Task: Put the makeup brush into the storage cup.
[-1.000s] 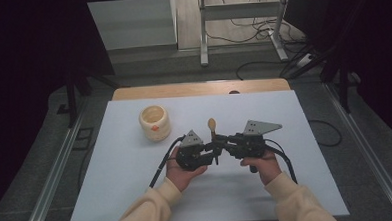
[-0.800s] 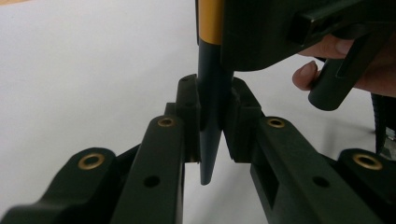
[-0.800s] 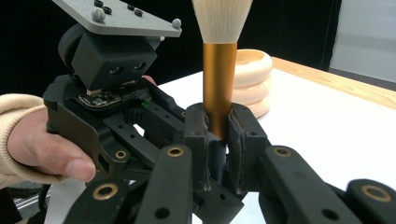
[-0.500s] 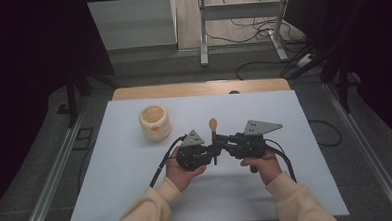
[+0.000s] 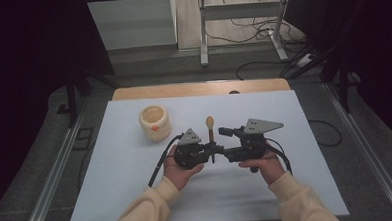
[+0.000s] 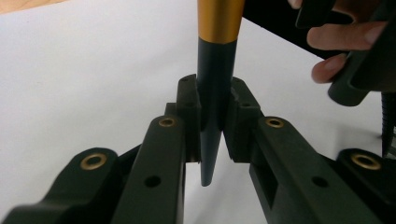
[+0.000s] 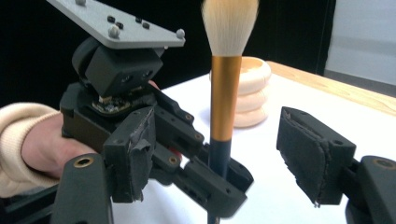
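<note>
**Handing a makeup brush from right gripper to left**

Spreading across the scene: a white table, with a cream ribbed pot standing well left of centre. Meeting at mid-table: left gripper clamping the dark lower handle of a makeup brush, bristles pointing up. Right gripper having just been opening, pads now standing clear either side of the handle. Likely coming next: drawing the right gripper back without knocking the brush.

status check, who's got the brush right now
Left claw shut on makeup brush, upright. Right claw open, jaws just opening, pads off it. Cream ribbed pot stands apart; nothing in the way.
</note>
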`<state>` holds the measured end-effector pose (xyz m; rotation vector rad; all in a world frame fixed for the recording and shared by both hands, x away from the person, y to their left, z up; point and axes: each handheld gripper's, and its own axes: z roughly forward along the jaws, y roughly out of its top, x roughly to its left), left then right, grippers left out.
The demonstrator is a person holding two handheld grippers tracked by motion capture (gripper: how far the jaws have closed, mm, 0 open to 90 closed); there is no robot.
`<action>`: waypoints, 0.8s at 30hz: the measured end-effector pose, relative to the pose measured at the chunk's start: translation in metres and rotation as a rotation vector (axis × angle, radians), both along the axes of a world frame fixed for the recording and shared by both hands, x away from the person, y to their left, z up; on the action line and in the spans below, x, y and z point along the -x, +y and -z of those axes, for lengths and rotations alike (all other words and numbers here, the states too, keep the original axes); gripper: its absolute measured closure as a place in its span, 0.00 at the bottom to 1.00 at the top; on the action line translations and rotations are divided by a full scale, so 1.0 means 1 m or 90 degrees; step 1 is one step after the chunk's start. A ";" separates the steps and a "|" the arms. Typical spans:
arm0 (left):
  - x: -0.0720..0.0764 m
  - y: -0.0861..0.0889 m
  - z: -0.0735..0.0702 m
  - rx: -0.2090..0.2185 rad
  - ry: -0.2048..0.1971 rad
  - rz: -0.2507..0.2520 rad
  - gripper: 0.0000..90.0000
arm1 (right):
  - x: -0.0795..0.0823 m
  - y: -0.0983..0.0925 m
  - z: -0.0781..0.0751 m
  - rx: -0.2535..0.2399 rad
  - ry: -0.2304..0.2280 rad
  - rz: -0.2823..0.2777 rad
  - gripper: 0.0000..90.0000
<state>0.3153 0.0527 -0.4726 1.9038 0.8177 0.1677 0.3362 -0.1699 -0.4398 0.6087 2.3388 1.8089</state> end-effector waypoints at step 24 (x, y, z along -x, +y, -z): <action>-0.005 0.029 -0.006 0.009 -0.007 -0.037 0.88 | 0.007 0.004 -0.002 0.044 0.054 0.098 0.00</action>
